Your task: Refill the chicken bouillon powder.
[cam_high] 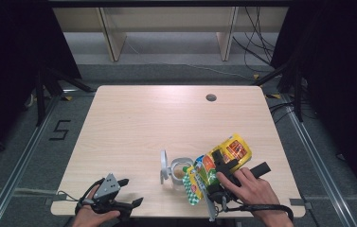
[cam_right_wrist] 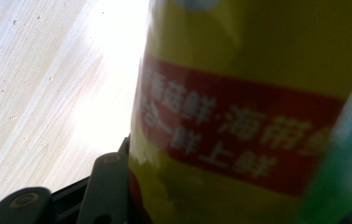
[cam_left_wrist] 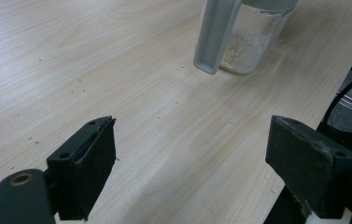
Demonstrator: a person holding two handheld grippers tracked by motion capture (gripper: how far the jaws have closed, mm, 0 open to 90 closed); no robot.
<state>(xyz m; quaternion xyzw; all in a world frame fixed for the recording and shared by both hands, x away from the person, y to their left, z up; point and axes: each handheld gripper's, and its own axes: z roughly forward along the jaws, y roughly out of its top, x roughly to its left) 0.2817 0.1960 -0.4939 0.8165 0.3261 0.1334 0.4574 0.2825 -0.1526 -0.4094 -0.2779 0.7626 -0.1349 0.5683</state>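
Your right gripper (cam_high: 218,176) has its fingers clamped on a yellow snack bag (cam_high: 218,166), and you hold the bag tipped so that its lower, green-and-white end hangs just over the mouth of the clear jar (cam_high: 182,171). That tilt makes sense as a pour: the open end appears to be the low one, beyond your fingers towards the jar, while the sealed end rides high behind them. In the right gripper view the bag (cam_right_wrist: 257,112) presses right up against the fingers (cam_right_wrist: 106,186) on one side; the other side is hidden behind the packaging, so the grip reads as closed on the bag rather than fully seen.

The jar stands upright on the surface (cam_high: 143,123), just ahead of the bag's low end, with its hinged lid (cam_high: 164,165) swung open to the far side from your right fingers, which keeps the mouth clear. A little pale, crumbly material (cam_left_wrist: 239,49) already lies at the bottom of the jar.

Your left gripper (cam_high: 128,191) rests low at the near edge of the surface, its fingers (cam_left_wrist: 87,163) spread wide and holding nothing. The jar sits well ahead of them, beyond the gap. Placed there, I judge, it waits ready to steady the jar.
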